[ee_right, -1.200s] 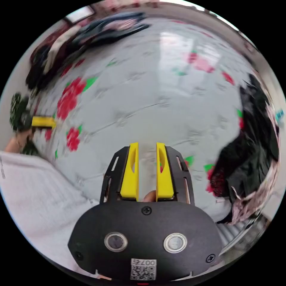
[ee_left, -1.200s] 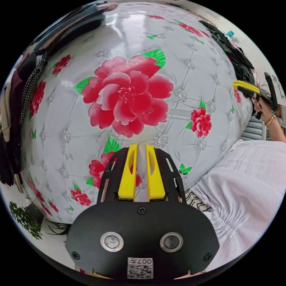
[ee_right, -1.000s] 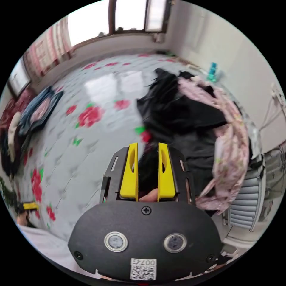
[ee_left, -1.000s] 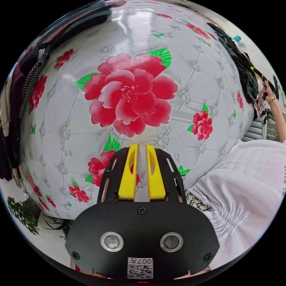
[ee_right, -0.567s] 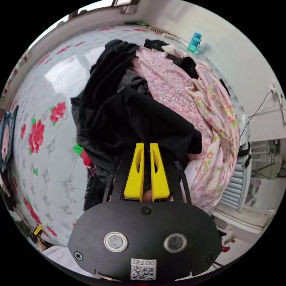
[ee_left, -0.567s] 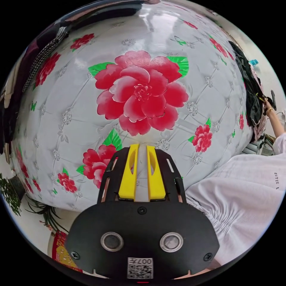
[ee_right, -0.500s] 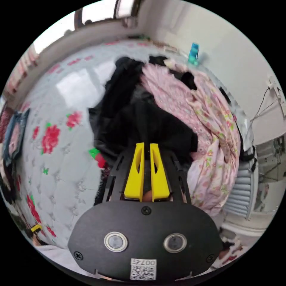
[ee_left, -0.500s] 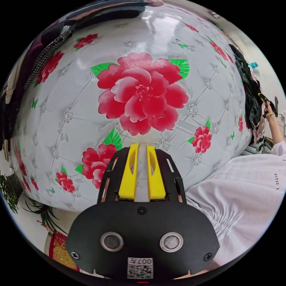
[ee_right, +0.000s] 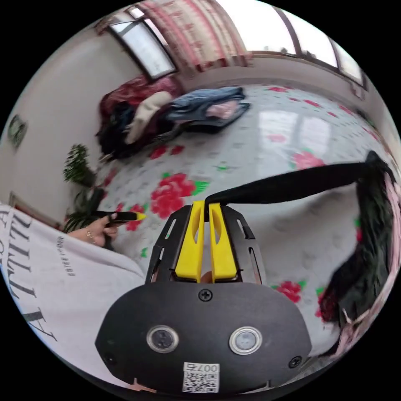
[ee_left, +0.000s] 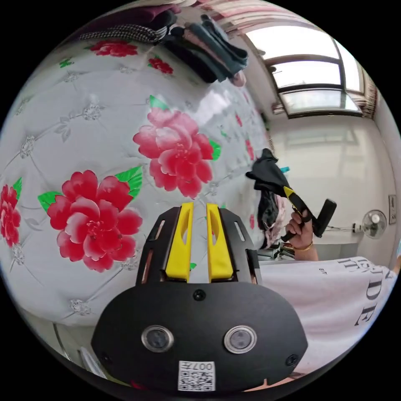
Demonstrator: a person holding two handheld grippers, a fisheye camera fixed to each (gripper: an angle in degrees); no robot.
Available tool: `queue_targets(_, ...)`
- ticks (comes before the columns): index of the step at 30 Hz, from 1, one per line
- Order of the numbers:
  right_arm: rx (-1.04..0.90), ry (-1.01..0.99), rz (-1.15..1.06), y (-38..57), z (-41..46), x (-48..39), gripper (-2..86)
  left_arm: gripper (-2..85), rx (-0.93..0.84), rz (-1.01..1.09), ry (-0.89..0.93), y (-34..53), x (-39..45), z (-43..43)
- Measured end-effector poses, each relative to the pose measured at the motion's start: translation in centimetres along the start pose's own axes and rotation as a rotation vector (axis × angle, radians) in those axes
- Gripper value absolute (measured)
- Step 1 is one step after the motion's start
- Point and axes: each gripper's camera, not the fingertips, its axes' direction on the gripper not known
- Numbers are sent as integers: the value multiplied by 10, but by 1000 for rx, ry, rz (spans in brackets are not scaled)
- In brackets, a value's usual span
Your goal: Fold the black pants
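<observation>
In the right gripper view, the right gripper (ee_right: 204, 205), half a second ago buried in the clothes pile (ee_right: 367, 259), now has its jaws clamped on the black pants (ee_right: 292, 186), stretched taut from the jaw tips toward 2 o'clock back to the pile. The pants hang above the flowered bed cover (ee_right: 234, 167). The left gripper (ee_left: 199, 207) hovers over the same cover with a narrow gap between its jaws, grasping nothing. Folded clothes (ee_right: 209, 106) lie at 12 o'clock.

Flowered bed (ee_right: 250, 150) under heaped clothes (ee_right: 367, 259)
</observation>
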Motion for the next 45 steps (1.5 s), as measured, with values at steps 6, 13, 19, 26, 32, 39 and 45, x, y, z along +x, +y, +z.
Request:
queue_targets(6,-124,-436,-530,-26,39,-148,4,83,96,137,-25,38,2,-91)
queue_targets(13,-231,-352,-546,-22,72,-162,30,64,209,-33,-254,79,-53,-196)
queue_targets(19,-207,-90,-151,-7,69,-59,39,65,403,-299,-395,130,-96,-295)
queue_targets(26,-186,256,48,-28,48,29,36,69,333,-94,-657,109,-46,-334)
queue_targets(32,-267,375,66,-70,67,85,38,84,194,65,-483,68,-12,-309)
queue_targets(39,-497,370,78,-78,120,151,40,75,-114,-38,-623,76,-6,-221)
queue_targets(45,-397,387,-15,-86,98,150,7,-1,-91,-37,-673,57,11,-231)
